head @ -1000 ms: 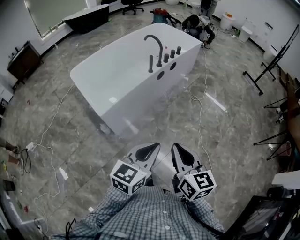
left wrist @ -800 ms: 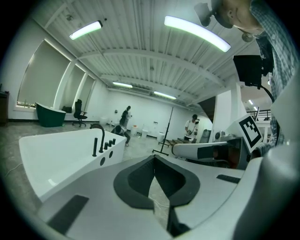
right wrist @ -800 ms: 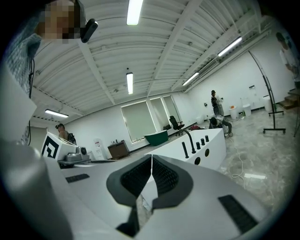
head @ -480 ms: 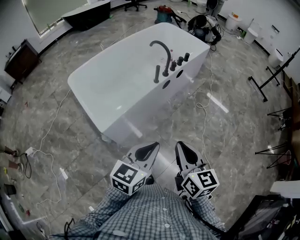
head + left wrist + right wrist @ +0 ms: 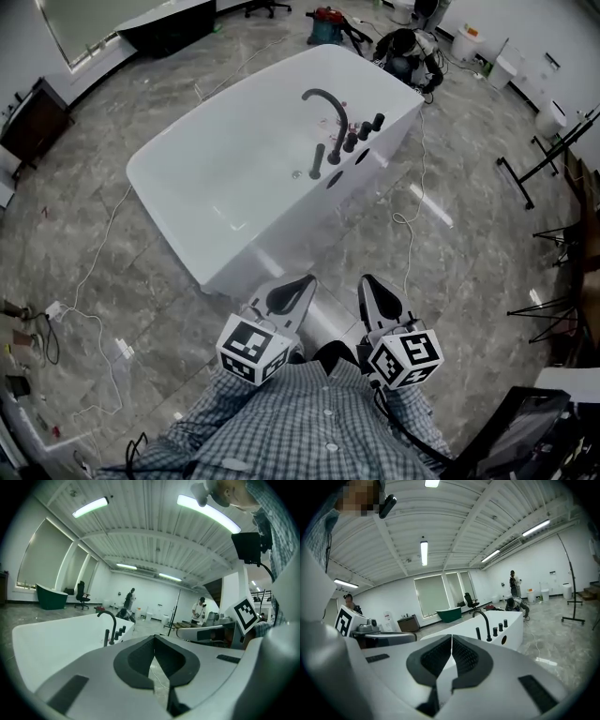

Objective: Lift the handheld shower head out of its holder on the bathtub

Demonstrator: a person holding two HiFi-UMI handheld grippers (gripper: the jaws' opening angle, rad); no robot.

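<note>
The white bathtub [image 5: 216, 178] stands on the floor ahead of me. On its right rim rises a black arched faucet [image 5: 330, 108] with three black knobs [image 5: 364, 131] beside it. The handheld shower head [image 5: 317, 161] is a slim black stick upright in its holder, at the near end of that row. My left gripper [image 5: 307, 279] and right gripper [image 5: 368, 279] are side by side, short of the tub's near corner, both shut and empty. The shower head [image 5: 107, 637] shows left of the jaws in the left gripper view. In the right gripper view the shower head [image 5: 478, 633] stands right of centre.
White cables [image 5: 408, 202] trail over the grey marble floor on both sides of the tub. A person [image 5: 403, 52] crouches beyond its far end. Black stands [image 5: 548, 150] are at the right, a dark green tub [image 5: 449, 615] at the far wall.
The bathtub has come nearer and lower in the head view as I moved toward it. Both grippers keep their side-by-side pose and stay shut.
</note>
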